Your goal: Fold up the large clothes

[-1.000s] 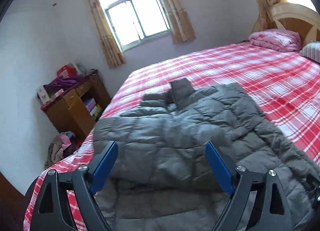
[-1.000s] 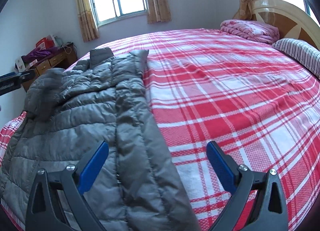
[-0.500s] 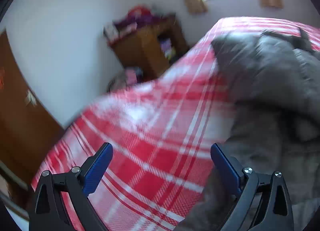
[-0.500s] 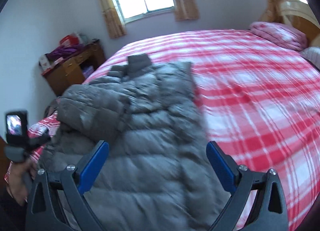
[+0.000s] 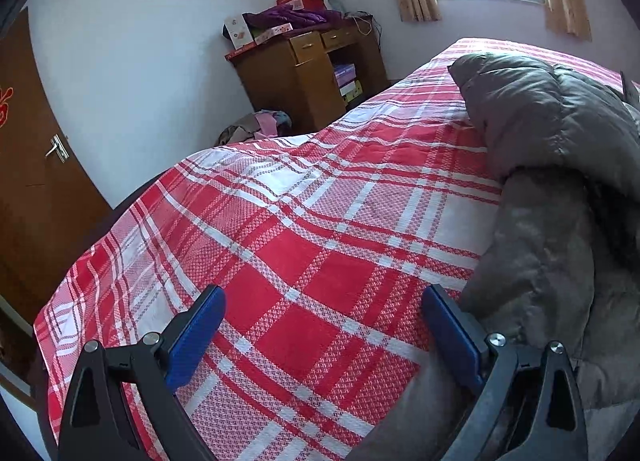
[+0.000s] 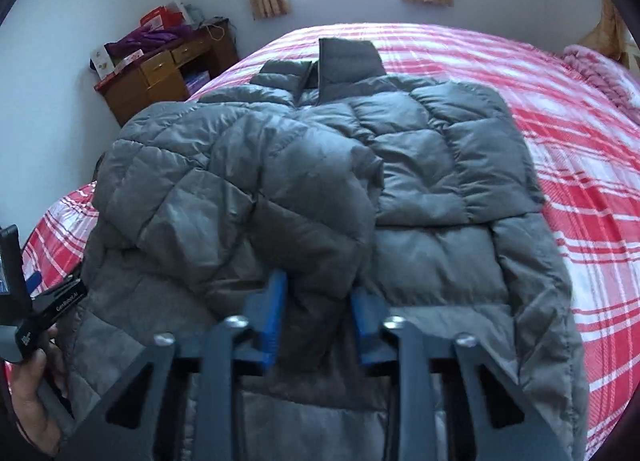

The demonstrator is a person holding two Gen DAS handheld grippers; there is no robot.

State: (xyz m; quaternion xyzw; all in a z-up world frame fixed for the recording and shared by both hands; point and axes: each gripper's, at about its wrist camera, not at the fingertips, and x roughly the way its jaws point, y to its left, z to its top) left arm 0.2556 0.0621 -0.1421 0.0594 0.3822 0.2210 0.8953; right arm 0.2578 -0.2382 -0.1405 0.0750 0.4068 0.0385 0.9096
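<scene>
A grey puffer jacket (image 6: pixel 420 165) lies spread on the red plaid bed (image 6: pixel 580 141), collar toward the window. Its left sleeve (image 6: pixel 260 201) is folded across the front. My right gripper (image 6: pixel 318 289) has its jaws closing, and the blue pads pinch the sleeve's end between them. In the left wrist view the jacket (image 5: pixel 552 221) fills the right side. My left gripper (image 5: pixel 322 297) stands open over bare bedspread (image 5: pixel 320 221), its right finger against the jacket's edge and nothing between the fingers. A hand (image 6: pixel 32 401) holds the left gripper at the right wrist view's left edge.
A wooden desk (image 5: pixel 304 73) piled with boxes and purple cloth stands against the far wall left of the bed. Clothes (image 5: pixel 256 125) lie heaped on the floor beside it. A brown door (image 5: pixel 32 181) is at the left. A pink quilt (image 6: pixel 600 69) lies near the headboard.
My left gripper swung left off the jacket and dropped over bare bedspread. My right gripper moved left across the jacket and its wide jaws closed on the sleeve's end.
</scene>
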